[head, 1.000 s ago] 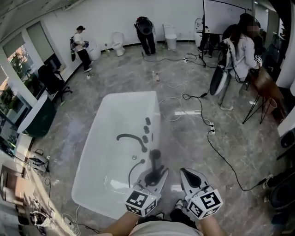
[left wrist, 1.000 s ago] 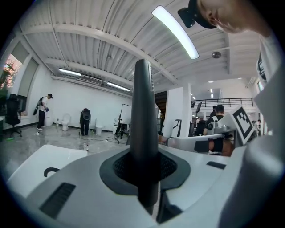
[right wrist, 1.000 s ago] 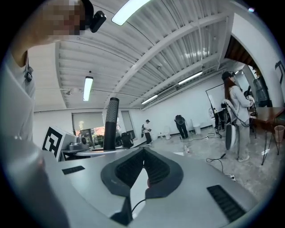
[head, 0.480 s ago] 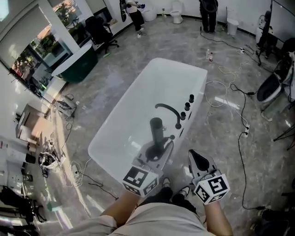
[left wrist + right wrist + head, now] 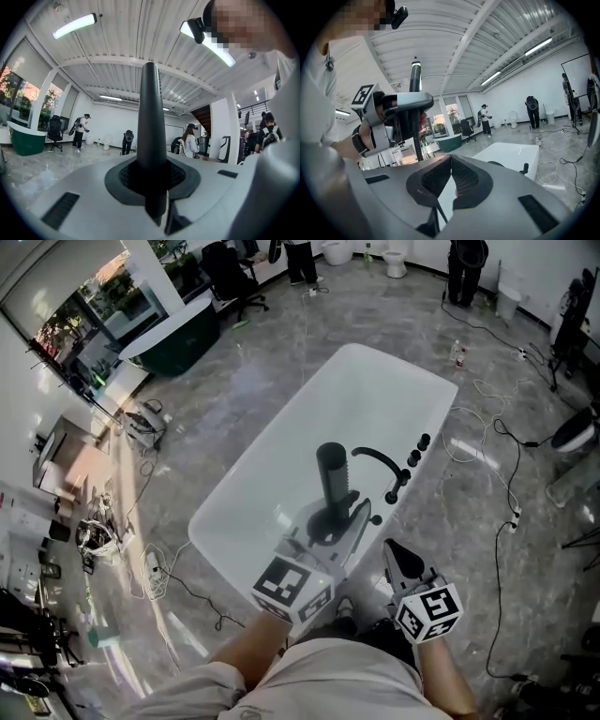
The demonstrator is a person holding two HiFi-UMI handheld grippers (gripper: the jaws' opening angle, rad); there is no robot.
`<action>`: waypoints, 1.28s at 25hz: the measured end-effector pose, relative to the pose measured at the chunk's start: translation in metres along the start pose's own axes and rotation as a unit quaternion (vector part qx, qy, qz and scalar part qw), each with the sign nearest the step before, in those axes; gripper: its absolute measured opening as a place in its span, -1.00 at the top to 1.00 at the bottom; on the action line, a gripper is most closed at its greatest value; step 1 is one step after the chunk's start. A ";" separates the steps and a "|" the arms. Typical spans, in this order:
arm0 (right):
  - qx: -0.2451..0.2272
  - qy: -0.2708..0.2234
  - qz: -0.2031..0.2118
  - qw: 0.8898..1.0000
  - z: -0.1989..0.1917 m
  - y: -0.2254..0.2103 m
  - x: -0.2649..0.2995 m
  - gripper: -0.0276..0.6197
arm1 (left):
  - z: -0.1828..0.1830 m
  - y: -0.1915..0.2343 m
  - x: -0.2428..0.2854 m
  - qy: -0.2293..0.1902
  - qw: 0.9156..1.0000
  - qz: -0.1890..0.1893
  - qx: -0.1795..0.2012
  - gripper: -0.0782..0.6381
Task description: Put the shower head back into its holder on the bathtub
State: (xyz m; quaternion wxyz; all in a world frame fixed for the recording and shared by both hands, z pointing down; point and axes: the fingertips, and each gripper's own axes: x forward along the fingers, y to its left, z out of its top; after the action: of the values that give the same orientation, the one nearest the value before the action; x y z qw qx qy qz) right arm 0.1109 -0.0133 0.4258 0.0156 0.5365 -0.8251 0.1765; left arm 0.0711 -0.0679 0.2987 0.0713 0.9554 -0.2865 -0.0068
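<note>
**Shower head (image 5: 333, 470) aloft, not yet docked**

Hovering over tub (image 5: 309, 418), beside faucet (image 5: 380, 460). Clamping its handle upright in left gripper (image 5: 337, 519). Probably handling stiff, light and slick, with hose (image 5: 416, 146) tugging; taking hold mid-handle seeming best. Keeping right gripper (image 5: 394, 554) pinched together, empty.

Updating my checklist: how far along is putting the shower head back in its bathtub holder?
Done: the shower head is picked up. In hand: the left tongs hold it upright over the bathtub; the right tongs are shut, empty. Left: seating it among the black rim fittings; it's not yet there.
</note>
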 end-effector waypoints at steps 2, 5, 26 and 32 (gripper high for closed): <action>0.000 0.011 0.002 1.000 -0.012 0.006 0.015 0.87 | 0.004 0.010 0.000 -0.002 1.000 -0.005 -0.001 0.58; 0.002 0.024 0.011 1.000 -0.025 0.010 0.029 0.87 | 0.010 0.020 0.003 -0.005 1.000 -0.007 -0.007 0.58; -0.028 0.119 0.036 0.992 -0.113 -0.008 0.063 0.85 | -0.007 0.087 0.042 -0.039 0.976 0.024 -0.211 0.58; -0.026 0.142 0.029 0.989 -0.139 -0.012 0.072 0.62 | -0.014 0.103 0.044 -0.055 0.955 0.019 -0.291 0.58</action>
State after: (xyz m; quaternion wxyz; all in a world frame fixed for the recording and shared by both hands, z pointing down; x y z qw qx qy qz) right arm 0.0682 -0.0381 0.5744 0.1410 0.4814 -0.8340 0.2297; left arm 0.0528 -0.1751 0.3286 0.3305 0.8859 -0.2932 -0.1412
